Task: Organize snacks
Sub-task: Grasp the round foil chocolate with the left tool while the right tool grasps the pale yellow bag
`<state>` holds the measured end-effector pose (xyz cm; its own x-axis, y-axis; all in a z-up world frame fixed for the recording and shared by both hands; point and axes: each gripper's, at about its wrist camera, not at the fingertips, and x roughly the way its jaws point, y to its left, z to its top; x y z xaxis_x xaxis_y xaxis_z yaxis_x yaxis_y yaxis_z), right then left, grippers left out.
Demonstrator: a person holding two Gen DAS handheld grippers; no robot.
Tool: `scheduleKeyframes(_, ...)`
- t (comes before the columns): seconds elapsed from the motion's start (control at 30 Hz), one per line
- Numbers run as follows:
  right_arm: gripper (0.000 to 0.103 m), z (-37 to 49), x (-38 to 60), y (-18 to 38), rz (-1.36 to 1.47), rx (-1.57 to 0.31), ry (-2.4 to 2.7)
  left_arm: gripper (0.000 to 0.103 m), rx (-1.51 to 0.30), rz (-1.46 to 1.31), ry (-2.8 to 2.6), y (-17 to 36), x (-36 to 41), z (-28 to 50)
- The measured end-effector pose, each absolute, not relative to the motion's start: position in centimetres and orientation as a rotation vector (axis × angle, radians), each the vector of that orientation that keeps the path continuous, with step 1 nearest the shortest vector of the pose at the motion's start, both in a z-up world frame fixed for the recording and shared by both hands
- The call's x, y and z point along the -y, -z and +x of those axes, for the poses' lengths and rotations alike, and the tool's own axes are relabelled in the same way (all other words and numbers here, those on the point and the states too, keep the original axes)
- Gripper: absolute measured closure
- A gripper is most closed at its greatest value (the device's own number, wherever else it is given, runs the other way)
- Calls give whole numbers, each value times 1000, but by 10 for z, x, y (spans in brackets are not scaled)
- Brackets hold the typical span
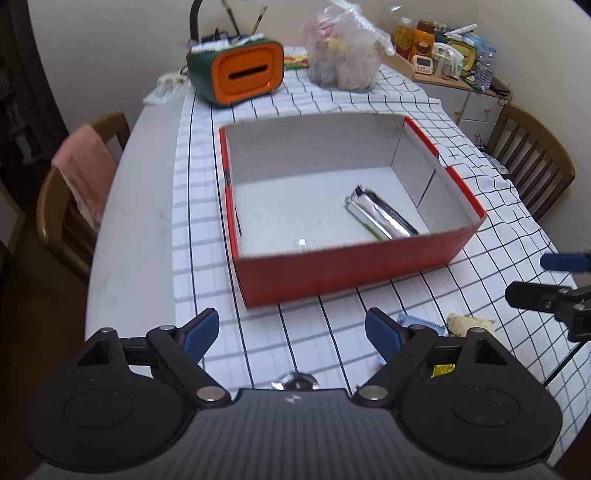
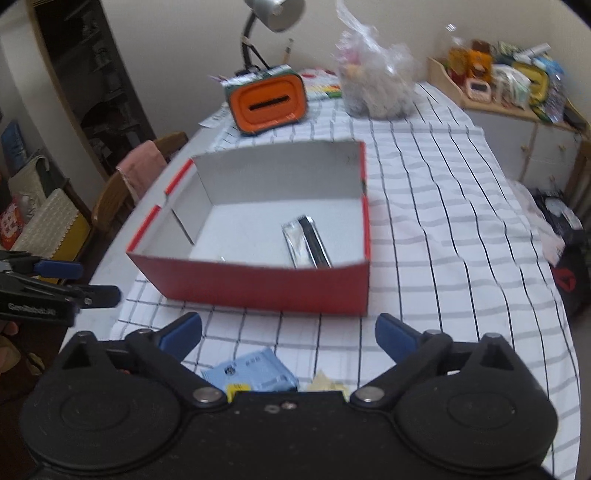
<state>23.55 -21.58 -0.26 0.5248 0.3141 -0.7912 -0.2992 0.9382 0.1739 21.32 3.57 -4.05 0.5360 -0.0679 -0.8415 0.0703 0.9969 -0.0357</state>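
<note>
A red cardboard box (image 1: 343,269) with a white inside stands on the checked tablecloth; it also shows in the right wrist view (image 2: 266,288). A silver foil snack pack (image 1: 380,218) lies inside it, also seen in the right wrist view (image 2: 306,242). My left gripper (image 1: 291,328) is open and empty in front of the box. My right gripper (image 2: 288,334) is open and empty above loose snacks: a blue packet (image 2: 255,371) and a pale yellow one (image 2: 327,384). These lie near the table's front edge, the blue packet (image 1: 417,319) and pale one (image 1: 469,325) right of my left gripper.
An orange and green tissue box (image 1: 240,72) and a clear bag of snacks (image 1: 343,59) stand behind the red box. A desk lamp (image 2: 273,14) stands at the back. Wooden chairs (image 1: 532,158) flank the table. A cluttered cabinet (image 2: 517,92) stands at the right.
</note>
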Motion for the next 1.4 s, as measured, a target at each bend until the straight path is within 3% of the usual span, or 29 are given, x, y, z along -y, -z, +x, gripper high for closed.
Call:
scheduleKeyframes(0.43,3,230,232,53,145,-1121,-203,15,-1237,-196,-42,116,-55,223)
scheduleKeyframes(0.9,14,240,232,82,205,-1201,-175,15,-1294,-129,-66,153,-45,229)
scheduleKeyframes(1.03,17,242,230,86,201,-1208,-175,27,-1303,-119,-64,160,-43,230)
scheduleKeyframes(1.3,24,247,231,95,225,-1227,-132,36,-1287,-86,-90,162,-38,227)
scheduleKeyframes(1.4,26,247,229,99,217,-1237,-120,46,-1278,-70,-94,159,-34,224)
